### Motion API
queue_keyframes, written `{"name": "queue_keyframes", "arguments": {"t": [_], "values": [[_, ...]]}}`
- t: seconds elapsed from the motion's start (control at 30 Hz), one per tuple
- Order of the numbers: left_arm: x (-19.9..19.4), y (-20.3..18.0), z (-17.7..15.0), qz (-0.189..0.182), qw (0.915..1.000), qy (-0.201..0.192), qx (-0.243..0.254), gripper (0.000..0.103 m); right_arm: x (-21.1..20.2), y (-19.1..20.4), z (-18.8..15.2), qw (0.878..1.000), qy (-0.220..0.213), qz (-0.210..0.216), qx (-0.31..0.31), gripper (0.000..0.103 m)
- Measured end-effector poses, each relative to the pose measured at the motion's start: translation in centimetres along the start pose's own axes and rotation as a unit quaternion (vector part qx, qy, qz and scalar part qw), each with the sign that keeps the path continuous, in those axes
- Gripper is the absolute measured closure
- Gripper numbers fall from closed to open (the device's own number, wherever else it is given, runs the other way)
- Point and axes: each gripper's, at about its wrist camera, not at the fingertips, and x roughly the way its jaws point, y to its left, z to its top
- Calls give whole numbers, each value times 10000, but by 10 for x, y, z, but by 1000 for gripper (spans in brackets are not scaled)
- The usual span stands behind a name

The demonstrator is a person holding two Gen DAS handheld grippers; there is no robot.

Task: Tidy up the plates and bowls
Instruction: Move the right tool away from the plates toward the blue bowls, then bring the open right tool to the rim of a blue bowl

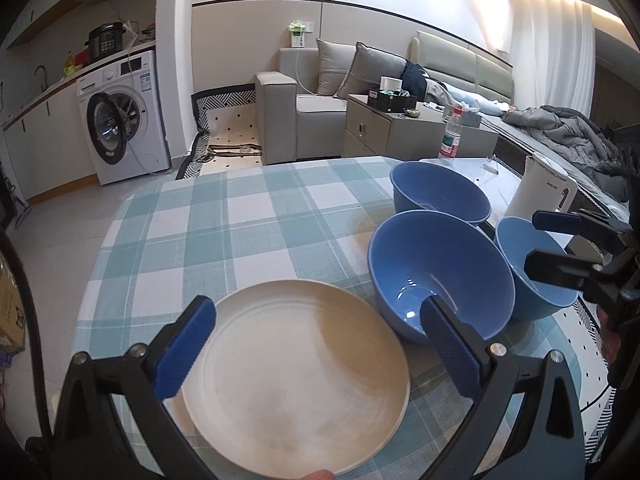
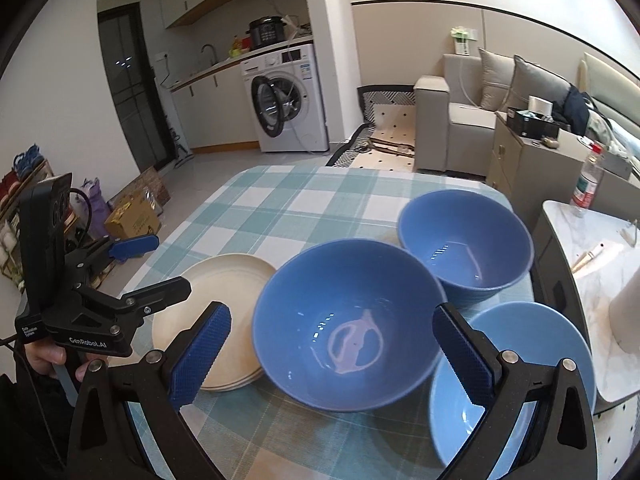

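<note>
Both grippers stand wide open and hold nothing. The left gripper (image 1: pixel 316 344) hovers over the stacked round cream plates (image 1: pixel 296 376); the right gripper (image 2: pixel 332 356) frames the middle glossy blue bowl (image 2: pixel 348 332). Close on one rim edge, lift level, and nest it in a neighbouring bowl.

This is looking like a small lived-in apartment, with kitchen and living area sharing one room. At the upper left, a washing machine (image 1: pixel 120 120) is sitting under a counter carrying a pressure cooker (image 1: pixel 106 40), while a grey sofa (image 1: pixel 320 96) with cushions is occupying the upper middle. A checked tablecloth (image 1: pixel 240 220) is covering the table in the centre.
</note>
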Motion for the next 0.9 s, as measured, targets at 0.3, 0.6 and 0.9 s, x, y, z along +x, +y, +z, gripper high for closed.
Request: {"name": "queue_keyframes", "arguments": {"t": [0.3,0.6,0.9], "values": [[3,-10,16,-110,9999,-78,79,0,-21,-26,-1,9991,-140,-311,268,1],[12,-15,29,-196,9996,-124,164,0,-30,-51,3,9973,-213,-479,512,0],[44,-16,44,-321,9995,-38,63,0,-29,-79,15,9945,-260,-688,746,0]]}}
